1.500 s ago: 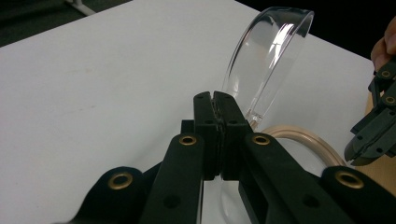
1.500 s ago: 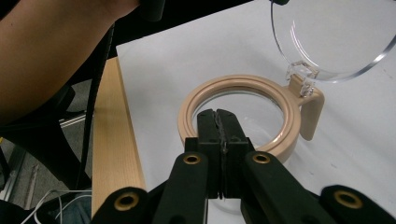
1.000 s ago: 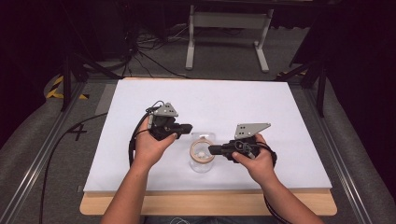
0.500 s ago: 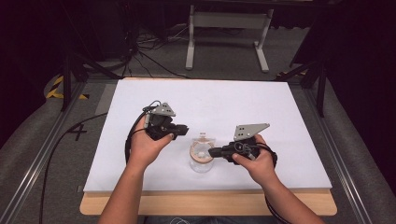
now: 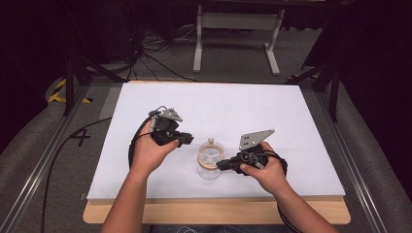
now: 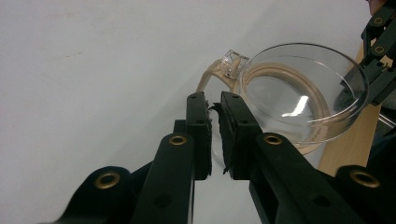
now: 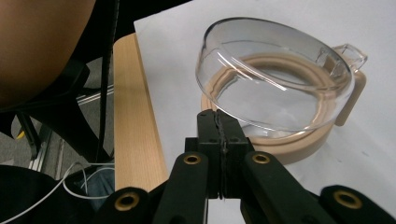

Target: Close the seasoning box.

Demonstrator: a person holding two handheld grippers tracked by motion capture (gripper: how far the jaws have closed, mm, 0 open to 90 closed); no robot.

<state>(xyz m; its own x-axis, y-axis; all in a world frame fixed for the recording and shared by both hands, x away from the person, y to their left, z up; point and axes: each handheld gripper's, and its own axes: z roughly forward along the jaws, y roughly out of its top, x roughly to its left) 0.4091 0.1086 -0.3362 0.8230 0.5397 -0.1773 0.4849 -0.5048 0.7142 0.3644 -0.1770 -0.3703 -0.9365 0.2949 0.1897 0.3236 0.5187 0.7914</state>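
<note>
Biggest risk, my read: the clear domed lid (image 5: pixel 209 164) slips or skids on the white table (image 5: pixel 291 111), because it is glossy and thin-walled and the only hold on it looks like an edge pinch; any twist from the right gripper (image 5: pixel 219 165) could pop the rim out or drag the tan base ring (image 7: pixel 280 144) under it along the surface. Second: the lid sits near the front of the white sheet, toward the wooden edge (image 7: pixel 133 116), so a pull toward the person could take it off the sheet. Third: the left gripper (image 5: pixel 190 140) hangs just beside the lid on the far-left side, and a careless push would tip the dome against the right-side hold. Smaller: the clear tab (image 6: pixel 232 63) and the tan latch under it look fragile if caught by a jaw. Position: the lid rests dome-down-open-up on the tan ring, roughly centre-front of the table, between the two hands. In the right gripper view the jaws are pressed together with almost no gap, tips right at the lid's near rim (image 7: pixel 219 100); I cannot tell for sure whether the wall is actually between the pads or just touching the tips. In the left gripper view the jaws stand nearly together with a narrow slit, nothing clamped, tips just short of the lid's lower wall (image 6: pixel 299 135), the tab beyond them.
</note>
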